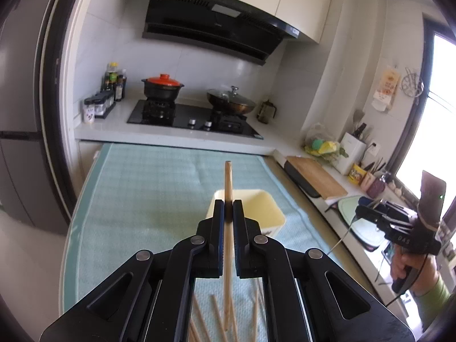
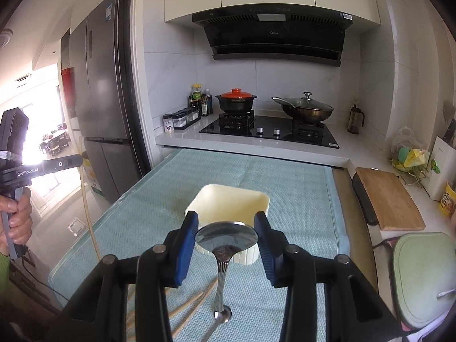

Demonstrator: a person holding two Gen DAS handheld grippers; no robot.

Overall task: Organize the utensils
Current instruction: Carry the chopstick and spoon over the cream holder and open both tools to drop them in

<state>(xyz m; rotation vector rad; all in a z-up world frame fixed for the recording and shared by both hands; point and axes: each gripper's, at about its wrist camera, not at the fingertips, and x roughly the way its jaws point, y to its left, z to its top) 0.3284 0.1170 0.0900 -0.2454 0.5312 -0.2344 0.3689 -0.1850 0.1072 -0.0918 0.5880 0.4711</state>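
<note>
My left gripper (image 1: 228,203) is shut on a wooden chopstick (image 1: 228,176), which sticks up past the fingertips above the teal mat (image 1: 142,185). Several loose chopsticks (image 1: 216,313) lie on the mat below it. A cream square container (image 1: 256,208) stands open on the mat just beyond. In the right wrist view my right gripper (image 2: 226,218) is shut on the bowl of a metal spoon (image 2: 226,236), handle hanging down, in front of the container (image 2: 228,199). Another spoon (image 2: 223,315) and loose chopsticks (image 2: 193,302) lie on the mat underneath. The left gripper (image 2: 77,159) and its chopstick (image 2: 85,199) show at the far left.
Behind the mat a counter carries a black hob (image 2: 270,131) with a red-lidded pot (image 2: 236,101) and a lidded wok (image 2: 305,108). A wooden cutting board (image 2: 387,199) and a pale green board (image 2: 421,273) lie to the right. A grey fridge (image 2: 99,85) stands left.
</note>
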